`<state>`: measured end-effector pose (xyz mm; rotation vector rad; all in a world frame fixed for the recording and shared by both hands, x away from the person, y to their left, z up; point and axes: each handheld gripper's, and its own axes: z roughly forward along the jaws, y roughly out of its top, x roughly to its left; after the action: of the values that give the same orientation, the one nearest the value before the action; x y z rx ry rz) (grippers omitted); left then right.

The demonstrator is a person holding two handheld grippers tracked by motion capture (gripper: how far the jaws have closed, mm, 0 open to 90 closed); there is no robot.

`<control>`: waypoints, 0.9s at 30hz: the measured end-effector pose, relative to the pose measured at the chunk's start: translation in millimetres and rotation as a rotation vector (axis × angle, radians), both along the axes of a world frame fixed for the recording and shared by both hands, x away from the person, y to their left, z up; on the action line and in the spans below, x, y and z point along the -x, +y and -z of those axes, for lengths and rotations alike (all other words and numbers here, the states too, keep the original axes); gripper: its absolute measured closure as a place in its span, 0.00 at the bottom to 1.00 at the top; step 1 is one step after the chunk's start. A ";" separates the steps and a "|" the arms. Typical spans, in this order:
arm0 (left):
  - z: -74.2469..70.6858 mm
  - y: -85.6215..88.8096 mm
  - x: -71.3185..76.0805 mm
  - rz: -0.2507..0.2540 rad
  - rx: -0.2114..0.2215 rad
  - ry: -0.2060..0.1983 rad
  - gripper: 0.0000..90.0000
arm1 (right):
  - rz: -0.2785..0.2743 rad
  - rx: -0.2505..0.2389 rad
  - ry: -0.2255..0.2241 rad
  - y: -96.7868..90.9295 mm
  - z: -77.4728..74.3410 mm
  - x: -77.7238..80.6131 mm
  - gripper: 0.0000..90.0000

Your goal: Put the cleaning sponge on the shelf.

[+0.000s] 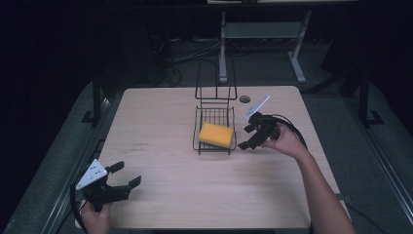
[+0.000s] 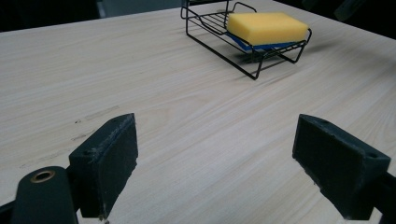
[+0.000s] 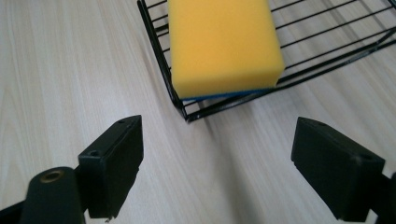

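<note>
Black right gripper point(image 1: 247, 137) wide open (empty) beside sponge point(image 1: 216, 135).

A dim lab or workshop: bare wooden table point(image 1: 160, 161), floor cables point(image 1: 190, 53), metal-framed workbench point(image 1: 263, 34) behind.

On the table point(image 1: 165, 161) a black wire rack point(image 1: 214, 130) stands near the middle, and a yellow sponge point(image 1: 216, 135) lies in it. The right gripper point(image 1: 249, 136) sits just beside the rack's right edge, jaws apart. The left gripper point(image 1: 127, 174) is well apart at the table's near left corner, jaws spread, holding nothing.
</note>
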<state>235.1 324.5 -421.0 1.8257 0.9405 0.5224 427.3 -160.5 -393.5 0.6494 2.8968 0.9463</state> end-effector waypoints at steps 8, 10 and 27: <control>-0.2 -0.5 0.5 0.001 0.002 0.000 0.15 | 0.020 -0.004 0.003 -13.5 3.3 9.4 0.18; -0.2 -0.8 0.3 0.002 0.000 0.001 0.15 | 0.022 -0.002 0.005 -16.0 4.2 12.5 0.18; 0.1 -1.1 0.7 0.006 -0.002 0.003 0.15 | 0.075 -0.005 0.012 -45.1 16.4 33.9 0.18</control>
<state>234.4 323.4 -421.1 1.8306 0.9363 0.5173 393.3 -205.5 -409.9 0.7600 2.8585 0.9450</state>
